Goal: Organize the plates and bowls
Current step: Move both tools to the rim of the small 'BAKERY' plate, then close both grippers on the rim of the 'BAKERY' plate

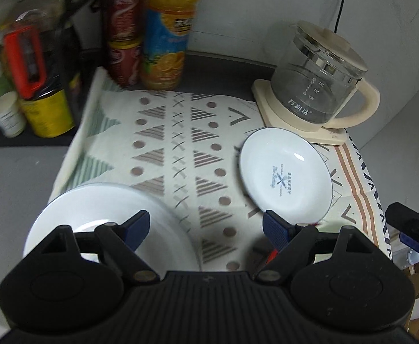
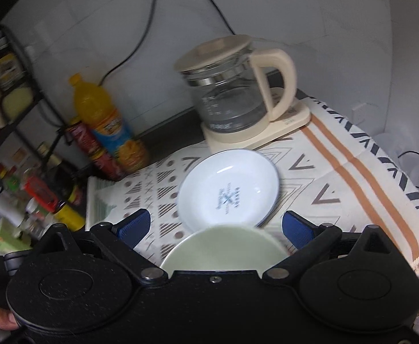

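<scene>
A white dish with a blue rim and a blue logo (image 1: pixel 285 176) lies on the patterned cloth (image 1: pixel 180 143), right of centre; it also shows in the right wrist view (image 2: pixel 229 189). A plain white bowl (image 1: pixel 106 215) sits at the cloth's near left, under my left gripper's left finger. My left gripper (image 1: pixel 206 229) is open and empty above the cloth between the two. My right gripper (image 2: pixel 216 226) is open, with a pale green bowl (image 2: pixel 223 248) just below and between its fingers, touching neither. The right gripper's tip shows at the left view's right edge (image 1: pixel 409 229).
A glass kettle on a cream base (image 1: pixel 318 86) stands at the cloth's far right corner (image 2: pixel 232 100). An orange juice bottle (image 1: pixel 169 28), red cans (image 1: pixel 123 37) and jars on a rack (image 1: pixel 23 86) crowd the back left. The cloth's right edge drops off (image 2: pixel 409 215).
</scene>
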Demonstrator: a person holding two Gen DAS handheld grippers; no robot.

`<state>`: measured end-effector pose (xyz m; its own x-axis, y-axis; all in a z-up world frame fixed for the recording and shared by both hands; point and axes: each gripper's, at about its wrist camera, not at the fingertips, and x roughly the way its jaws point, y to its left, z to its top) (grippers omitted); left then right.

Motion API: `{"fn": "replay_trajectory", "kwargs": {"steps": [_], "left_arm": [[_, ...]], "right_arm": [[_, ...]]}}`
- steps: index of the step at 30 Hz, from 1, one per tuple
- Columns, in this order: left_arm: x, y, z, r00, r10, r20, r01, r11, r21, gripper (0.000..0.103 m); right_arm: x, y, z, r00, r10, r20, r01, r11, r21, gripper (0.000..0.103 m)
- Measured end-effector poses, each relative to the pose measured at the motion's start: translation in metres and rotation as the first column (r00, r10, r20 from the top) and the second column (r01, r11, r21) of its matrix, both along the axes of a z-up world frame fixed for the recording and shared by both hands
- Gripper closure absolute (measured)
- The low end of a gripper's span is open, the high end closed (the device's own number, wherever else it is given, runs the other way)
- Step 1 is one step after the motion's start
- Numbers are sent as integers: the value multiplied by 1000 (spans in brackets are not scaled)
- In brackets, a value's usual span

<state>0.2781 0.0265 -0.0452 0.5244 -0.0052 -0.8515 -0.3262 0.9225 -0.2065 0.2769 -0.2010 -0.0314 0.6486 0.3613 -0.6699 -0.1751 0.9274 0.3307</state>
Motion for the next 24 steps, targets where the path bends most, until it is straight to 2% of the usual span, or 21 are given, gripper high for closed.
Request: {"fn": "replay_trajectory", "kwargs": {"steps": [9, 15, 19, 24], "left_arm": [[53, 5, -19, 997, -64, -32, 64, 998, -5, 19], [85, 3, -38, 991, -120, -59, 119, 993, -8, 19], [101, 0, -50, 985, -154, -84, 152, 988, -23, 19], [117, -3, -66, 977, -178, -119, 175, 984, -34, 20]], "right_arm": [[48, 2, -14, 996, -65, -56, 65, 998, -15, 5], [75, 3, -30, 986, -110, -123, 106, 994, -38, 10], [91, -4, -44, 971, -147, -189, 145, 989, -20, 17], [106, -9, -64, 951, -148, -272, 151, 989, -12, 34]]}}
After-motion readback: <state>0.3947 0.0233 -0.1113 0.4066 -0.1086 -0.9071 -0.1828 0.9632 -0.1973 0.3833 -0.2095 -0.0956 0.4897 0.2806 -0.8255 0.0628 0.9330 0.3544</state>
